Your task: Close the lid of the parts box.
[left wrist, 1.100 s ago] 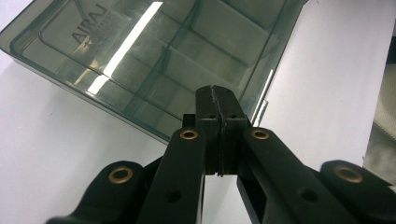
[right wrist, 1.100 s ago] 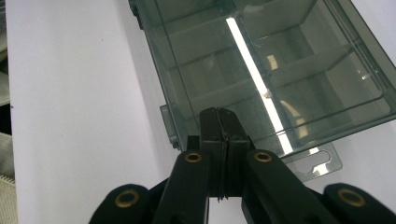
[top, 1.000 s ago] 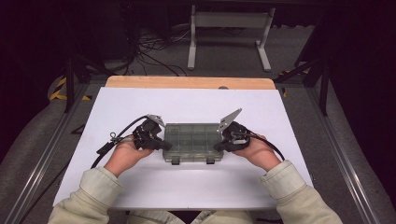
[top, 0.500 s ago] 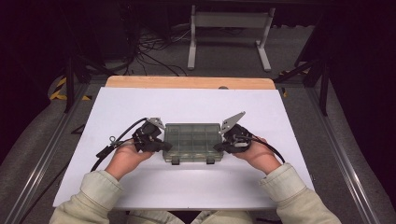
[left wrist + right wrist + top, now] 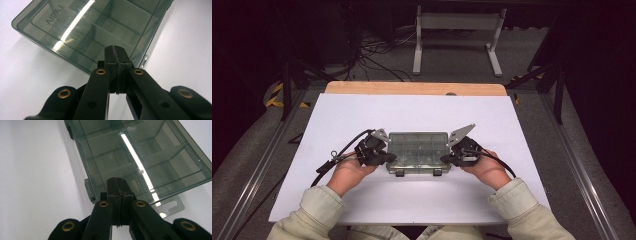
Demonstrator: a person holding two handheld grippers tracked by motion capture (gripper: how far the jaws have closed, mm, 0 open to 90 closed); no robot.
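Flanking one clear compartment box [image 5: 417, 151], left gripper [image 5: 388, 159] and right gripper [image 5: 446, 159] have jaws pressed together.

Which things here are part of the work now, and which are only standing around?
In use:
- clear compartment box, lid closed
- left claw, shut, at the box's left end
- right claw, shut, at its right end

Only around:
- white table cover
- metal stand on the floor
- floor cables
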